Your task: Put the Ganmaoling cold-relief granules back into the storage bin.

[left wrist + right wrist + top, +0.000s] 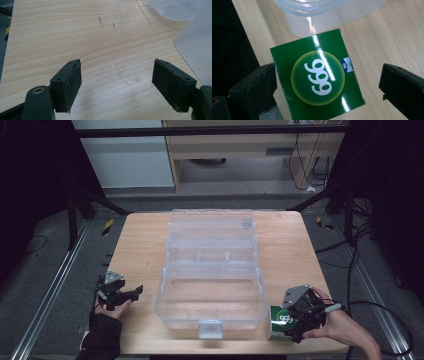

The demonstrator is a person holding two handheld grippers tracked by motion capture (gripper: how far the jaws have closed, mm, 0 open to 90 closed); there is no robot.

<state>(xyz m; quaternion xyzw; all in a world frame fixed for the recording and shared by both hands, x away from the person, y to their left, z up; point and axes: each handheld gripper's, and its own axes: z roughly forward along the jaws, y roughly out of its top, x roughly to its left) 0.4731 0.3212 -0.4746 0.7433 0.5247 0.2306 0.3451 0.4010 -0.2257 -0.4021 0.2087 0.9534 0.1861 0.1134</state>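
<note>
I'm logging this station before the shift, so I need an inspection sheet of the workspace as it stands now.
Surface: wooden table, faint scuff marks, otherwise bare.
Job's things: green box marked 999 lies flat at the table's near right corner beside the clear plastic case, which stands open and looks empty.
Clutter: nothing seen.
Grippers: left gripper open over bare wood, holding nothing; right gripper open, jaws either side of the green box, not closed on it.
Cables: black cables on the floor at right.
Surroundings: grey carpet, floor rails, wooden cabinet behind.
</note>
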